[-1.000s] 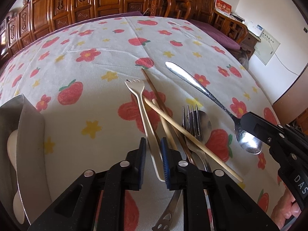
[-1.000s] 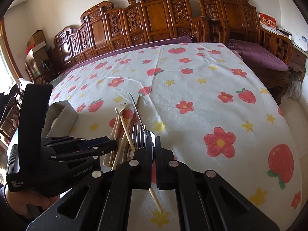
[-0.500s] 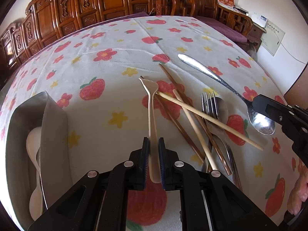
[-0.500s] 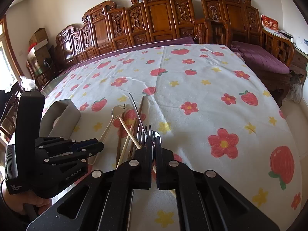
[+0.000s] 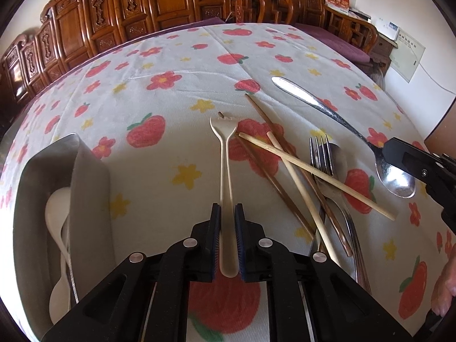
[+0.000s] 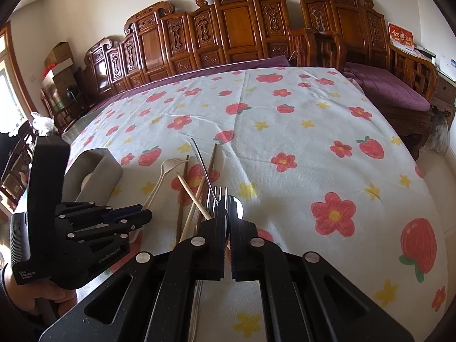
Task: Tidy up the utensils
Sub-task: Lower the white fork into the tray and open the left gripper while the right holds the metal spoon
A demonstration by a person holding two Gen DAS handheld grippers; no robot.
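My left gripper [image 5: 227, 213] is shut on the handle of a cream plastic fork [image 5: 225, 154], held above the cloth with its tines pointing away; it also shows in the right wrist view [image 6: 164, 175]. A steel utensil holder [image 5: 42, 176] with white spoons inside stands at the left. Wooden chopsticks [image 5: 307, 169], a metal fork [image 5: 322, 154] and a metal spoon [image 5: 339, 119] lie in a pile to the right. My right gripper [image 6: 228, 208] is nearly shut and empty, just above the metal fork [image 6: 218, 196].
The table wears a white cloth [image 6: 299, 142] with red flowers and strawberries. Carved wooden chairs [image 6: 228, 34] line the far edge. The right gripper's body [image 5: 421, 168] shows at the right edge of the left wrist view.
My left gripper closed on the cream fork and carried it left, out of the pile, lifting it off the cloth. The right gripper stayed over the metal fork.
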